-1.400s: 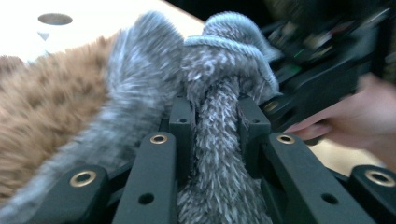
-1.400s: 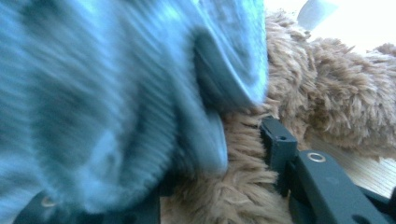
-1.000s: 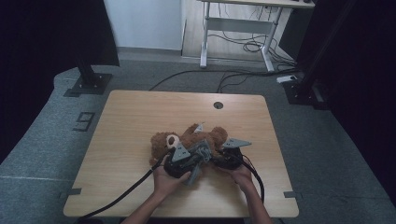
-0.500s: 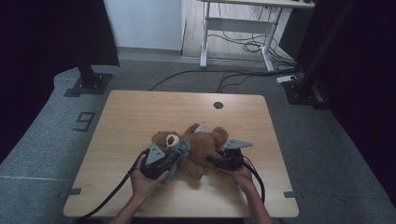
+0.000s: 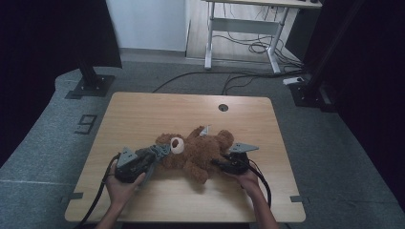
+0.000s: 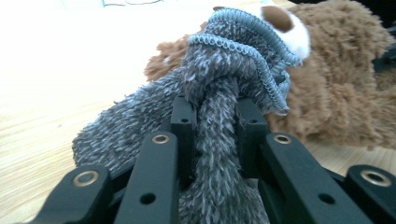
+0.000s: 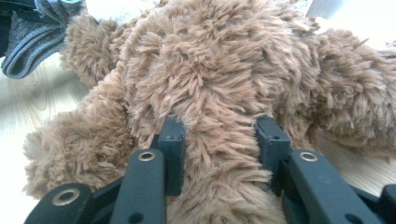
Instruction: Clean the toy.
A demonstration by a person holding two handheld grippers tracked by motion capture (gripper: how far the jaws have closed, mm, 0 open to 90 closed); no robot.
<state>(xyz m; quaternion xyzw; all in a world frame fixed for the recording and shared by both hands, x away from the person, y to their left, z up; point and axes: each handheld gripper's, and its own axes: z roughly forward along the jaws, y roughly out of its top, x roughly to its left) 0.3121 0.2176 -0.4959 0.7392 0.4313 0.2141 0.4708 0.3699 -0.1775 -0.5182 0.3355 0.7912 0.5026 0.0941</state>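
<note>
Teddy bear (image 5: pixel 198 152), brown plush, is lying on its side across the near-centre of the wooden table (image 5: pixel 143 114), head toward the person's left, a grey knit hat (image 5: pixel 160 151) sitting partly over its head. Nearest the camera, the person's two hands are coming in from the table's front edge. The left gripper (image 5: pixel 143 160) is pinching a fold of the fuzzy grey hat (image 6: pixel 219 107) between its jaws, clamped tight on the fabric, the ribbed cuff bunching just beyond the tips and the bear's white muzzle (image 6: pixel 287 28) showing past the cuff. The right gripper (image 5: pixel 224 164) is biting into the bear's body (image 7: pixel 210 93), jaws closed on a thick tuft of brown pile with the plush bulging between them. Farther off, the table's back half is lying bare apart from a round cable hole (image 5: pixel 223 108); beyond it, desk legs and floor cables. Judged risk: the hat is looking only loosely seated, so a pull from the left could slip the thin fold out of the jaws, or drag the whole bear along if the right grip on fur alone is giving way. A white tag (image 5: pixel 205 130) is poking up behind the bear.
</note>
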